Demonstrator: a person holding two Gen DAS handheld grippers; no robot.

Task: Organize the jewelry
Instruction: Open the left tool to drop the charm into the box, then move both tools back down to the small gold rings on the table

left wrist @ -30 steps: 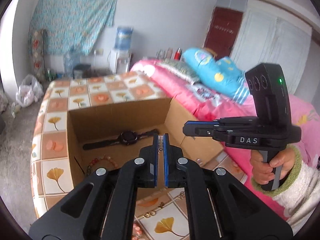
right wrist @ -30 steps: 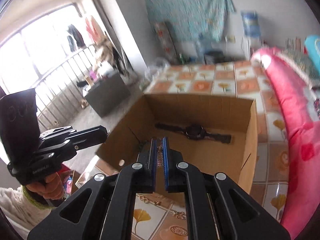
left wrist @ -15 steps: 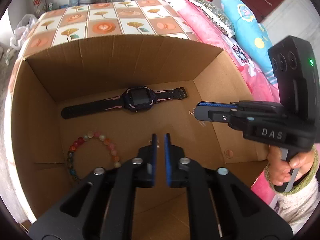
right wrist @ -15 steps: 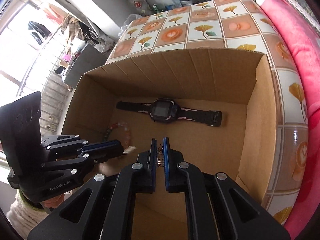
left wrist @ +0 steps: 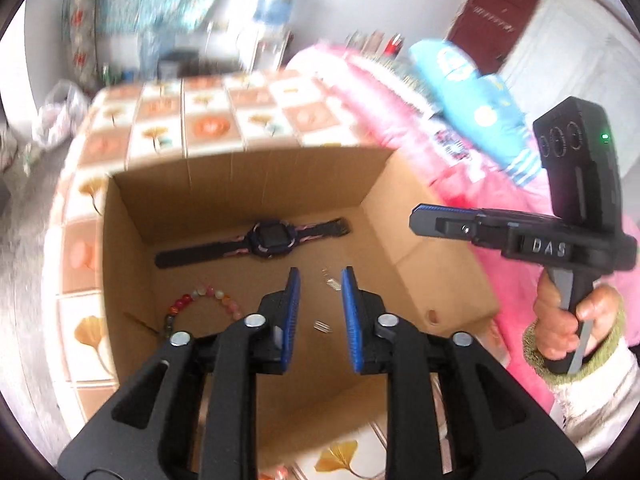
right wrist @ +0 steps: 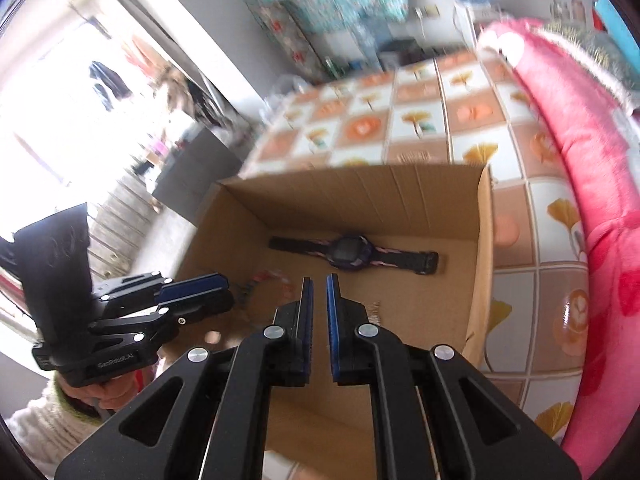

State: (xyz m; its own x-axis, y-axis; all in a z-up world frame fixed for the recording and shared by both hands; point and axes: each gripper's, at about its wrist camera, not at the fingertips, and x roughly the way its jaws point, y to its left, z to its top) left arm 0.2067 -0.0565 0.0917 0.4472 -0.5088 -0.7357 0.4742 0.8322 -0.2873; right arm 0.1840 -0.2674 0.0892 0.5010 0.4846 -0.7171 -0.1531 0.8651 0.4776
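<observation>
An open cardboard box [left wrist: 248,168] holds a dark watch [left wrist: 272,238], a bead bracelet [left wrist: 200,300] and small silver pieces [left wrist: 330,282] lying loose on its floor. My left gripper [left wrist: 320,280] hangs over the box's near half. Its jaws are opening and nothing is pressed between them. In the right wrist view, my right gripper [right wrist: 319,283] hovers above the box [right wrist: 360,192] short of the watch [right wrist: 348,254]. Its jaws are opening by a narrow gap and are empty. A silver piece [right wrist: 374,309] lies beside it. Each gripper shows in the other's view [left wrist: 416,220] [right wrist: 228,292].
The box stands on a table with a tile-patterned cover [left wrist: 208,120]. Pink bedding [right wrist: 592,184] borders the table's right side. Beads [left wrist: 278,472] lie on the cover in front of the box. A person's hands in white sleeves [left wrist: 592,392] hold both grippers.
Both grippers dipped into the box, then drew back a little. Their jaws parted, and the small silver pieces they pinched now lie on the box floor.
</observation>
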